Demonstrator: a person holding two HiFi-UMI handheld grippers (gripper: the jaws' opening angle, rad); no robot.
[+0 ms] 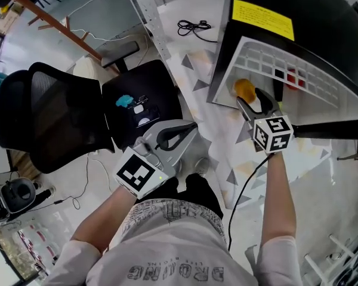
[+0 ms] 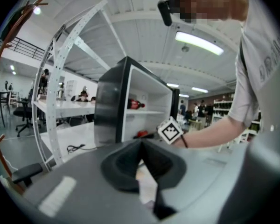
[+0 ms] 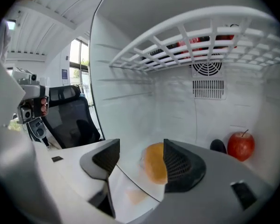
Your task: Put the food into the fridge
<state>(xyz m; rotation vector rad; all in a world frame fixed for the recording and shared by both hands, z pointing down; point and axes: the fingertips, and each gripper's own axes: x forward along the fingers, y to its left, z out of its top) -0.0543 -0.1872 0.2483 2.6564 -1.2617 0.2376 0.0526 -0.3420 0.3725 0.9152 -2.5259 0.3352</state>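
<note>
The black fridge [image 1: 322, 8] stands open at the upper right, white inside. An orange, roundish food item [image 3: 154, 163] lies on the fridge floor under the wire shelf [image 3: 191, 36]. My right gripper [image 3: 139, 154] reaches into the fridge and is open; the orange item [image 1: 244, 89] sits between its jaws against the right one, with a gap on the left. A red apple [image 3: 241, 146] rests at the back right, beside a small dark thing [image 3: 218, 146]. Red items [image 1: 295, 76] lie on the shelf. My left gripper [image 1: 188, 130] hangs shut and empty near my body, outside the fridge [image 2: 109, 106].
A black office chair [image 1: 48, 118] stands at the left, with a blue item [image 1: 124, 101] on its seat. A black cable [image 1: 194, 25] lies on the floor by the fridge. A perforated metal post [image 1: 146, 11] rises behind the chair.
</note>
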